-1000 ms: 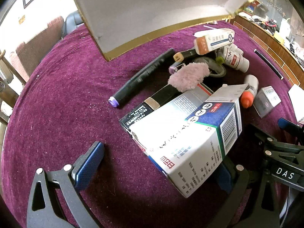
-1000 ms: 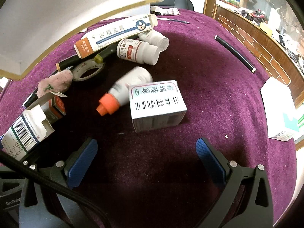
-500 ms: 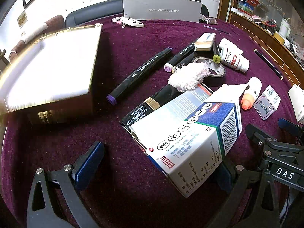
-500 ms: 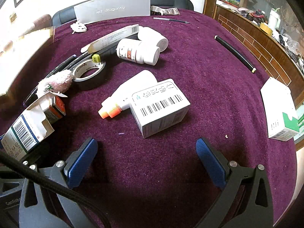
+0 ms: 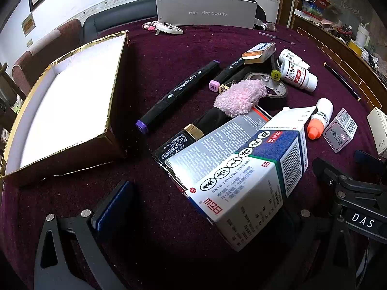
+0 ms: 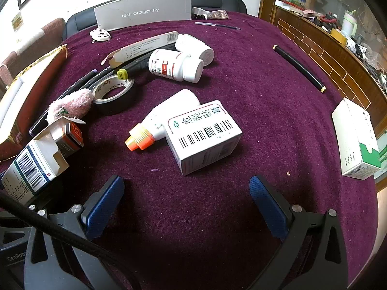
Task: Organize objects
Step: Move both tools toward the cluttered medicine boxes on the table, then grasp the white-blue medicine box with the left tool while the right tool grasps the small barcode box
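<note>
A gold-rimmed box [image 5: 60,111] with a white inside sits on the purple cloth at the left, mouth up. My left gripper [image 5: 203,205] is open; a blue-and-white medicine carton [image 5: 246,181] with an open flap lies between its fingers, close to the right one, which it hides. Behind the carton lie black markers [image 5: 179,96] and a pink fluffy piece [image 5: 241,96]. My right gripper [image 6: 186,193] is open with nothing between its fingers. Just ahead of it lie a small white barcode box [image 6: 205,137] and an orange-capped bottle [image 6: 164,120], touching.
A black tape roll [image 6: 113,94], two white pill bottles [image 6: 176,65] and a long tube carton [image 6: 145,46] lie further back. A black pen [image 6: 300,67] and a white-green box [image 6: 355,140] are at the right. A grey "red dragonfly" box [image 6: 145,9] stands at the far edge.
The gold-rimmed box, which hung in the air across the top of both views, has come down onto the cloth at the left. Both grippers stay open and barely moved.
</note>
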